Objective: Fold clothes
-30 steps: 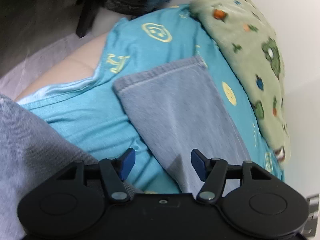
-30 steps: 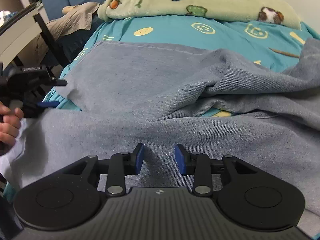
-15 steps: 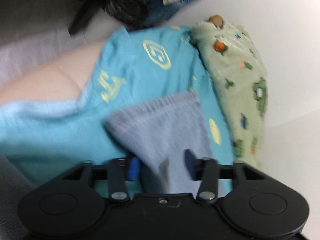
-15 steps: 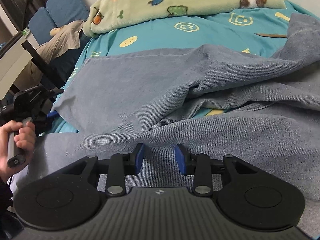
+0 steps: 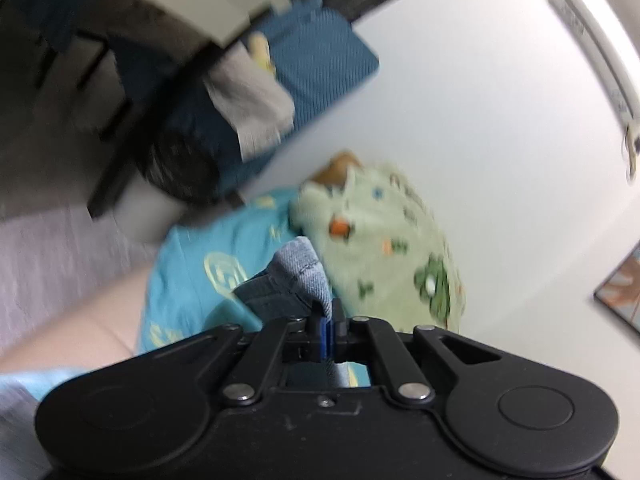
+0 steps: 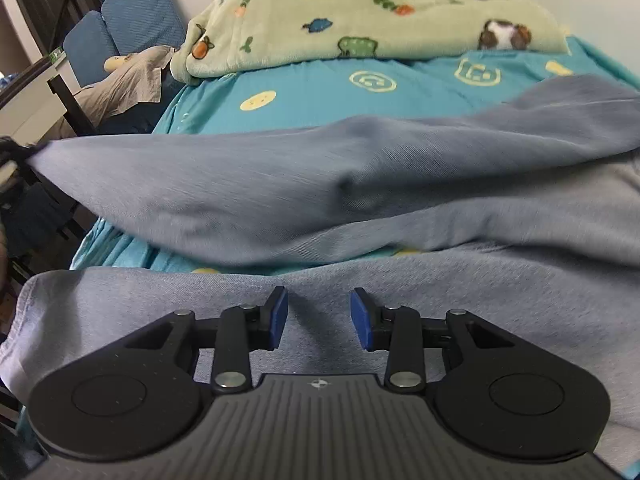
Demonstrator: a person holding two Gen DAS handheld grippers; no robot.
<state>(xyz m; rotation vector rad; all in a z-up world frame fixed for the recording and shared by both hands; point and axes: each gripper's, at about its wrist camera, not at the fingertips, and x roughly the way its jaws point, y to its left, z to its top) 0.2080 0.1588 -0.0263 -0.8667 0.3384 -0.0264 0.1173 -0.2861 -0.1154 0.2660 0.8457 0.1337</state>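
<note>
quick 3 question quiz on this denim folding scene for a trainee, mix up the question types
1. True or false: the left gripper is shut on a corner of the grey-blue denim garment.
2. Multiple choice: the blue pads of the right gripper are
A. clamped on the pale green cartoon-print fleece blanket
B. apart over the denim, pinching nothing
C. holding the turquoise bedsheet with yellow symbols
3. Fill in: the fleece blanket lies bunched at the far side of the bed, against the white ____.

Key:
1. true
2. B
3. wall
</note>
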